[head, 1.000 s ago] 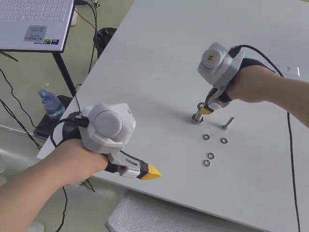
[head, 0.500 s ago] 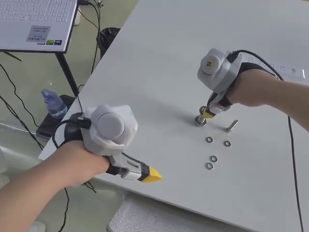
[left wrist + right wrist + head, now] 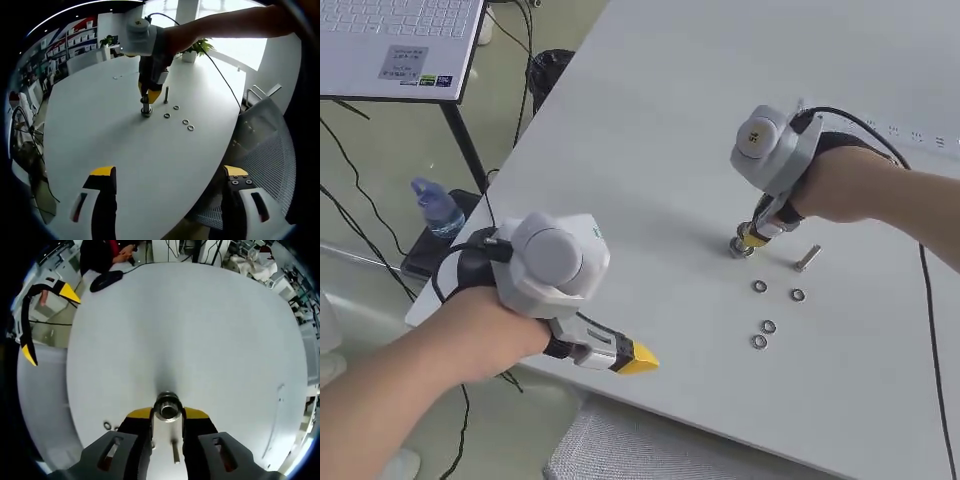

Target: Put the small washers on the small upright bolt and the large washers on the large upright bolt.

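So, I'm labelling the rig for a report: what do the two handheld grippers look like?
Both the left gripper and the right gripper have a rounded pale grey body, a black grip and yellow-tipped jaws. A black cable trails from each. The right one's round cap carries a yellowish sticker with a number.

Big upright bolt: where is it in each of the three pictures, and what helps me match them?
Head view: big bolt right of centre on the table, under the right gripper.
Left gripper view: bolt upper middle, below the right gripper's yellow tips.
Right gripper view: bolt low centre, between that gripper's jaws.
Shared landmark: the right gripper's yellow tips beside the bolt.
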Demonstrator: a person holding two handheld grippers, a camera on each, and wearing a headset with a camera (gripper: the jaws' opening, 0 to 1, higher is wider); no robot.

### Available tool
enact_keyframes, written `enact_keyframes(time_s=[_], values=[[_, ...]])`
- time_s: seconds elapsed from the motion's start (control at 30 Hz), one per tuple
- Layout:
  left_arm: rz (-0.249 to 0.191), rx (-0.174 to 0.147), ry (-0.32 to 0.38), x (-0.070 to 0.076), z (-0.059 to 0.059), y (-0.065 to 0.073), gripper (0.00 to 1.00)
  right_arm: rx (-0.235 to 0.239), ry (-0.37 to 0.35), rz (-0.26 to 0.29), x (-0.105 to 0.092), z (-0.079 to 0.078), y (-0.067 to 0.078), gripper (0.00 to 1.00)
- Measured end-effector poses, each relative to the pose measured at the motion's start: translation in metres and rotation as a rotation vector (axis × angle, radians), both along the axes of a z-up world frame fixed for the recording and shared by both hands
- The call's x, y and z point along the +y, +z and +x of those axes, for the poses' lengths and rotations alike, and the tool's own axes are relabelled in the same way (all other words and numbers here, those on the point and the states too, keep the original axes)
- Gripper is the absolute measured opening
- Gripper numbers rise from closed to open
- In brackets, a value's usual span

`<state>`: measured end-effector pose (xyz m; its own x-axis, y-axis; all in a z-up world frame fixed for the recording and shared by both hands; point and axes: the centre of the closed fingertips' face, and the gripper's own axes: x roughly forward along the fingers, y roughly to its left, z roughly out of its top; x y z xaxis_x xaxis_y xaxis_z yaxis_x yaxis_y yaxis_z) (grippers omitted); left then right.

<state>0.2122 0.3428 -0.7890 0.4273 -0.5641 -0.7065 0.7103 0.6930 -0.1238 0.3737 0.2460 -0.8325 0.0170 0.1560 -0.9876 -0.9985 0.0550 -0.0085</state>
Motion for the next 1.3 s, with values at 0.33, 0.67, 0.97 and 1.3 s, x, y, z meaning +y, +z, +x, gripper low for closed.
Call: enact_keyframes(time_s=[0.33,0.67,0.97,1.3], values=[[0.004,0.002,0.004,0.002,0.0,0.0,0.86,0.003,0.011,-0.007,0.001,0.008,-0.019,0.22],[0.007,0.014,0.001,0.003,0.002,-0.003,0.85,-0.003,0.013,-0.008,-0.001,0.01,-0.03,0.22],[0.006,0.02,0.005,0.004,0.001,-0.006,0.84,0.0,0.017,-0.014,-0.005,0.007,-0.03,0.22],[0.01,0.031,0.001,0.002,0.0,-0.009,0.83,-0.002,0.024,-0.012,-0.005,0.005,-0.029,0.23]])
